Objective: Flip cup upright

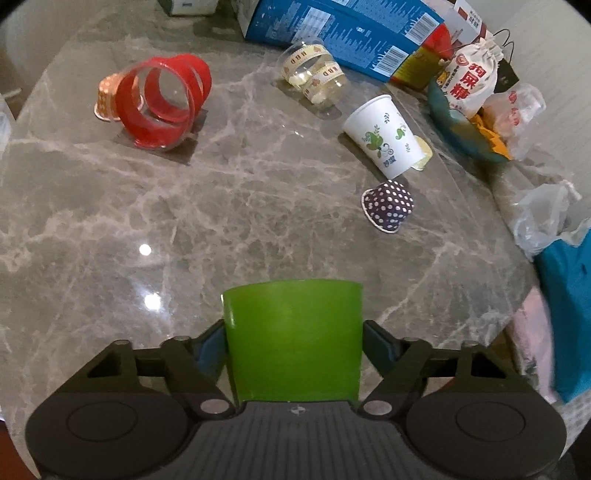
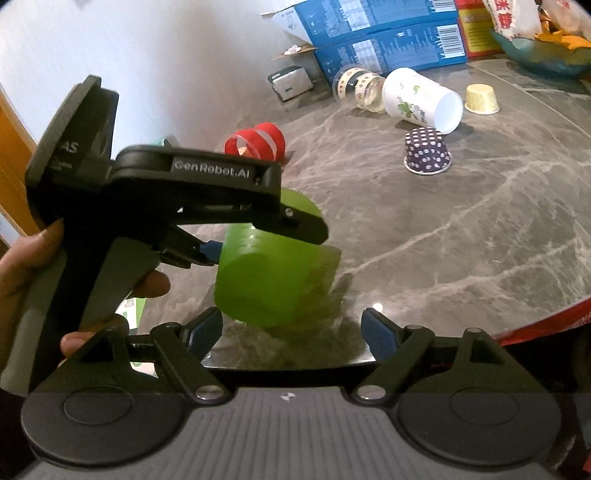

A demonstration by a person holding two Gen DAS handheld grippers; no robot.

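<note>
My left gripper (image 1: 293,343) is shut on a green plastic cup (image 1: 293,339), its blue pads pressing both sides. In the right wrist view the same green cup (image 2: 273,280) is held tilted just above the marble table (image 2: 461,236), with the left gripper (image 2: 221,251) clamped around it from the left. My right gripper (image 2: 291,328) is open and empty just in front of the cup, near the table's front edge.
On the table lie a red-striped clear cup (image 1: 166,99), a clear cup with patterned bands (image 1: 314,74), a white paper cup (image 1: 388,136) on its side and an upside-down purple dotted cup (image 1: 388,205). Blue boxes (image 1: 343,33), a bowl and bags stand at the back right.
</note>
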